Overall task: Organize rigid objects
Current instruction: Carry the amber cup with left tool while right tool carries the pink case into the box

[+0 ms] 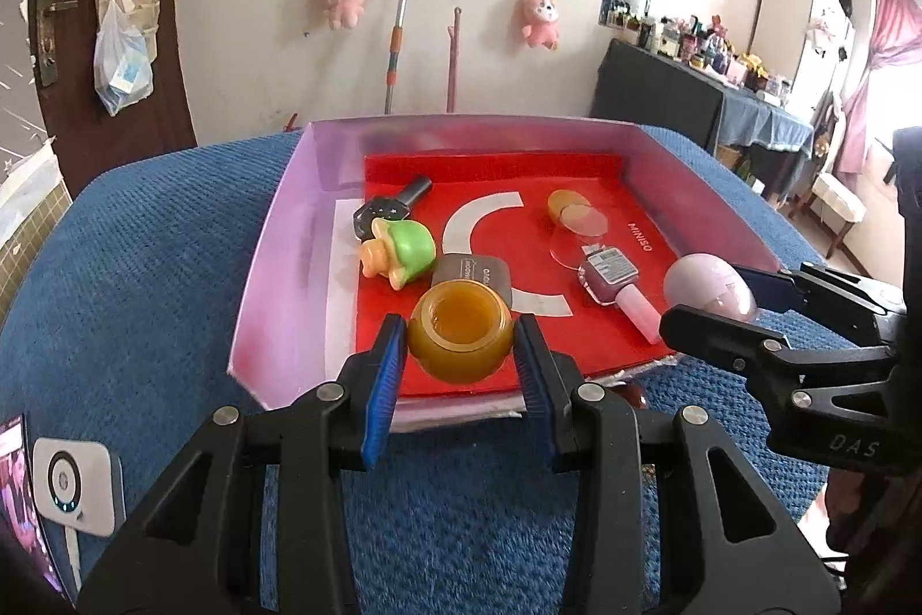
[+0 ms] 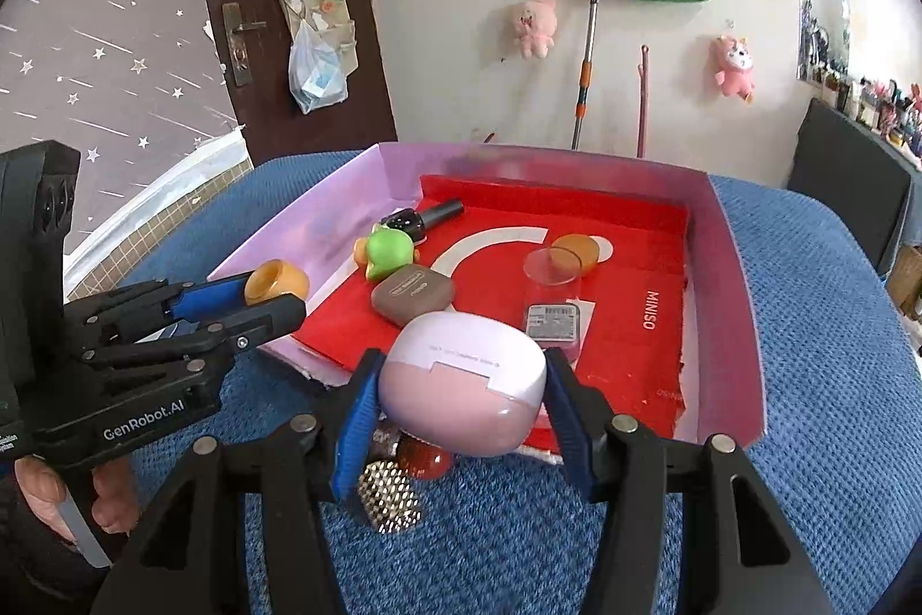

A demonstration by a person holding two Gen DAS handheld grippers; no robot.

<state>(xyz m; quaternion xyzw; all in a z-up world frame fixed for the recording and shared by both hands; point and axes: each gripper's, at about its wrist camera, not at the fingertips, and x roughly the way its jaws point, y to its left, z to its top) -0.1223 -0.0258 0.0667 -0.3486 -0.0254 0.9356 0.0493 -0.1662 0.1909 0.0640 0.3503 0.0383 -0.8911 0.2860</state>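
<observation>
A shallow pink box (image 1: pixel 271 269) with a red liner is seen resting on a blue textured cloth (image 1: pixel 144 280). Two handheld grippers are held at its near edge, each closed on one item.

The left gripper (image 1: pixel 461 338) is clamped on a small amber jar (image 1: pixel 461 332), its blue pads pressed against the jar's two sides. The jar is held upright with its open mouth facing up, above the near edge of the red liner. In the right wrist view the same jar (image 2: pixel 276 282) is seen at the box's left wall, gripped by the left gripper (image 2: pixel 259 298).

The right gripper (image 2: pixel 461 384) is closed on a pink oval case (image 2: pixel 461 384), its long axis running across between the two pads and its lid seam turned toward the camera. The case is held over the near right part of the box. In the left wrist view the case (image 1: pixel 706 289) is seen between the right gripper's pads (image 1: pixel 720 298).

Inside the box are laid a green toy figure (image 1: pixel 400 249), a brown pebble-shaped case (image 1: pixel 472 272), a dark bottle (image 1: pixel 392 206) lying with its cap pointing away and right, a pink nail-polish bottle (image 1: pixel 611 278) lying with its cap pointing toward the near right, and an amber disc (image 1: pixel 567 206) beside a clear round piece.

On the cloth below the pink case, a red object (image 2: pixel 423 459) and a metallic studded object (image 2: pixel 389 497) are partly visible.
</observation>
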